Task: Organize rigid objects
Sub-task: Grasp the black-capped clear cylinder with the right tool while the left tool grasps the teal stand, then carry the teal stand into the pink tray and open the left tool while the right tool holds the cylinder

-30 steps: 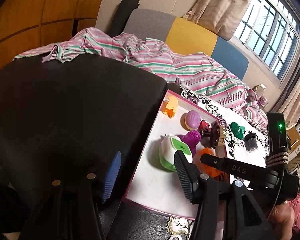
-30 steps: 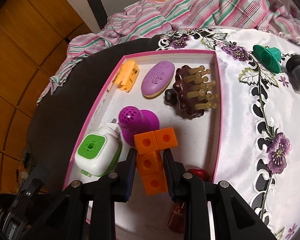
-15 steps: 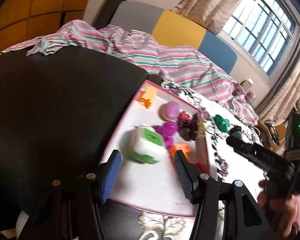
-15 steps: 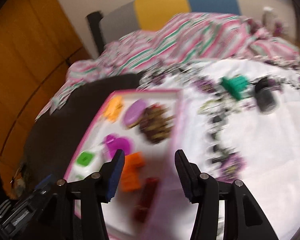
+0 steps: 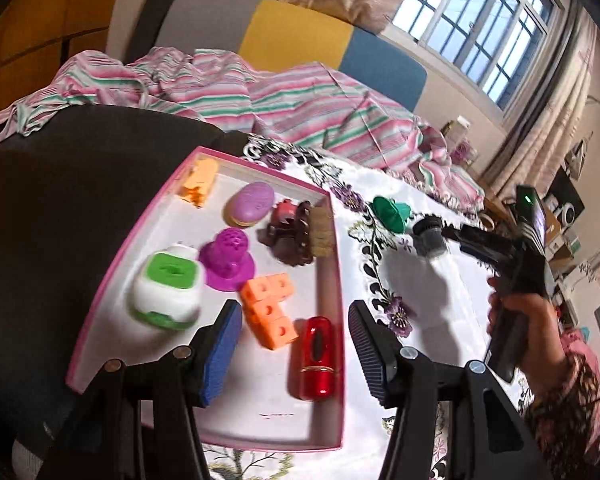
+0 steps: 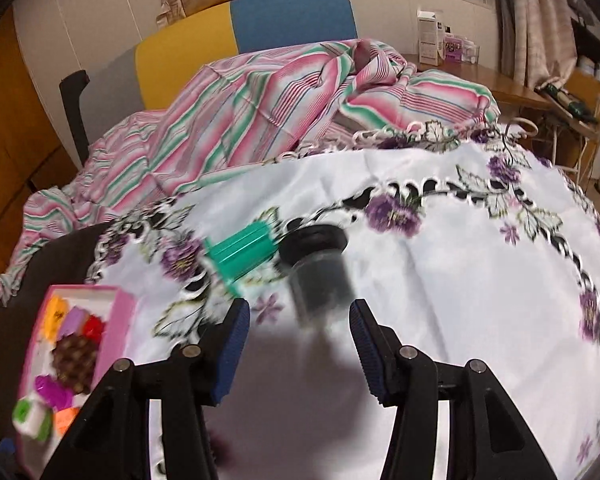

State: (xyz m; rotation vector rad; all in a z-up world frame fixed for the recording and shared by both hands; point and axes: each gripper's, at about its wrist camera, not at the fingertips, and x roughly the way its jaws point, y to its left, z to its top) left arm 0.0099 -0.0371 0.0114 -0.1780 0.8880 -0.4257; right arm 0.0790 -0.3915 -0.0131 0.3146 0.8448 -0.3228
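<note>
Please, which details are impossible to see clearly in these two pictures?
- Black jar, right wrist view: motion blur hides its contents.
- Pink tray, right wrist view: cut off by the left edge, items smeared.
- Brown piece, left wrist view: blurred, shape unclear.
- Right gripper, left wrist view: its fingers hidden behind the jar.

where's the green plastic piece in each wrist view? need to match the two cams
Left wrist: green plastic piece lies on the white floral cloth, right of the pink tray, upper middle of the picture.
Right wrist: same piece, blurred, left of centre, beyond the open right gripper.
Shared landmark: the dark jar lies just right of it in both views.
</note>
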